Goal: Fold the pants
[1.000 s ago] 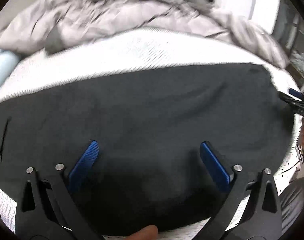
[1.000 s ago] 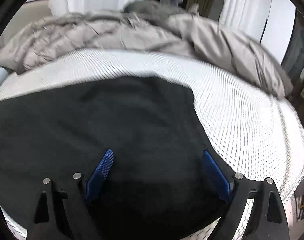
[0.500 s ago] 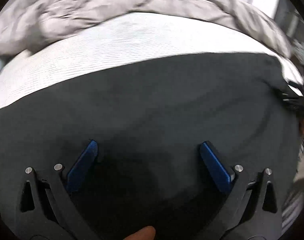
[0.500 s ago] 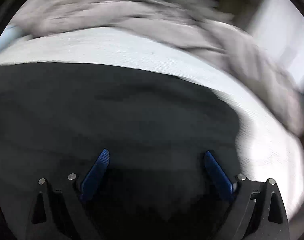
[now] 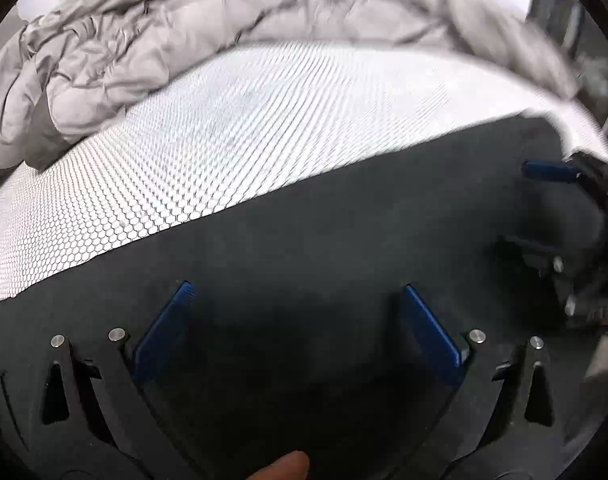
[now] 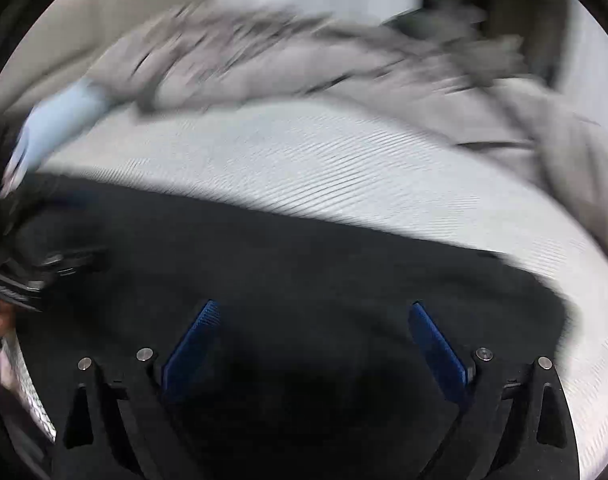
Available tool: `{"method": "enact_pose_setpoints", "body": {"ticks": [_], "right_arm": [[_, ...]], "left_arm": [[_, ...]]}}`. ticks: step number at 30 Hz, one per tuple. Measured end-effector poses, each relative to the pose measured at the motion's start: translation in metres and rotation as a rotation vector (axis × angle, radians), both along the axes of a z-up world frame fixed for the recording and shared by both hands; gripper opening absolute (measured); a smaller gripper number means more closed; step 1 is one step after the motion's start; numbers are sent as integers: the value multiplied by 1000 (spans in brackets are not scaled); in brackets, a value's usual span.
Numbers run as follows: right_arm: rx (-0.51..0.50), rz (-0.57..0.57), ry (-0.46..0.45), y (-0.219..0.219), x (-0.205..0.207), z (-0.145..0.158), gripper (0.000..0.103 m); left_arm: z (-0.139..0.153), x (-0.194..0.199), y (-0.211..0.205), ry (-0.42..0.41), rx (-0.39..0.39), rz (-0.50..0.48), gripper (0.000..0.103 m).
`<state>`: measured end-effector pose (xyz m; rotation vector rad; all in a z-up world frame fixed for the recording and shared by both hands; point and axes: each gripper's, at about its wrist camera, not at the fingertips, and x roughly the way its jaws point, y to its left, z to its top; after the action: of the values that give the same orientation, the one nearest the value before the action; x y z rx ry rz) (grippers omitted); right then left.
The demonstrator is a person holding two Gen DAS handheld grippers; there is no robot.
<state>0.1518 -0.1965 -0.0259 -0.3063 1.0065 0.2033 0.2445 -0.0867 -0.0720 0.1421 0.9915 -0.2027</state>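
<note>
1. Black, matte cloth: the pants (image 5: 344, 240) lie spread flat on the bed (image 5: 231, 136), covering its near part in both wrist views, with a long straight edge running across against the white honeycomb-textured cover.
2. Soft and limp by the look of it; I judge the fabric light to medium in weight, with no stiffness of its own, so any lifted part will droop and drag the rest behind it.
3. Its surface looks slightly fuzzy, not slick, so the ribbed blue pads should grip it well; breakage is no concern, but bunching and skewed layers are.
4. Best hold, in my judgement: a pinch at an edge or corner, taking all layers together, one pair of tongs at each end of the same edge so that the fold stays straight.
5. Left tongs (image 5: 295, 328) hang over the dark cloth with the pads spread wide and nothing between them.
6. Right tongs (image 6: 312, 344) are likewise spread wide above the pants, near their right-hand end, pinching nothing; they also show at the right of the left view.
7. Beyond the pants lies bare white cover, and farther back a crumpled grey duvet (image 5: 143, 44) is heaped along the bed's far side, well apart from the cloth.
</note>
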Motion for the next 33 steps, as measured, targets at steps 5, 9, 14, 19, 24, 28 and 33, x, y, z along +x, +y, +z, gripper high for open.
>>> {"method": "enact_pose_setpoints", "body": {"ticks": [5,9,14,19,24,28,33], "right_arm": [[-162,-113,-5,-40,15,-30,96],[-295,-482,-95,-134,27,-20,98],[-286,-481,-147,-130,31,8,98],[-216,-353,-246,-66,20,40,98],[14,-51,-7,0,49,-17,97],[-53,-83,72,-29,62,-45,97],[-173,-402,20,-149,56,-24,95]], "left_arm": [[-15,10,37,17,-116,68,102],[-23,18,71,16,-146,132,102],[-3,8,59,-45,-96,92,102],[21,13,35,-76,-127,55,102],[-15,50,30,10,-147,81,102],[-19,50,41,0,-190,97,102],[-21,51,43,3,-179,122,102]]}}
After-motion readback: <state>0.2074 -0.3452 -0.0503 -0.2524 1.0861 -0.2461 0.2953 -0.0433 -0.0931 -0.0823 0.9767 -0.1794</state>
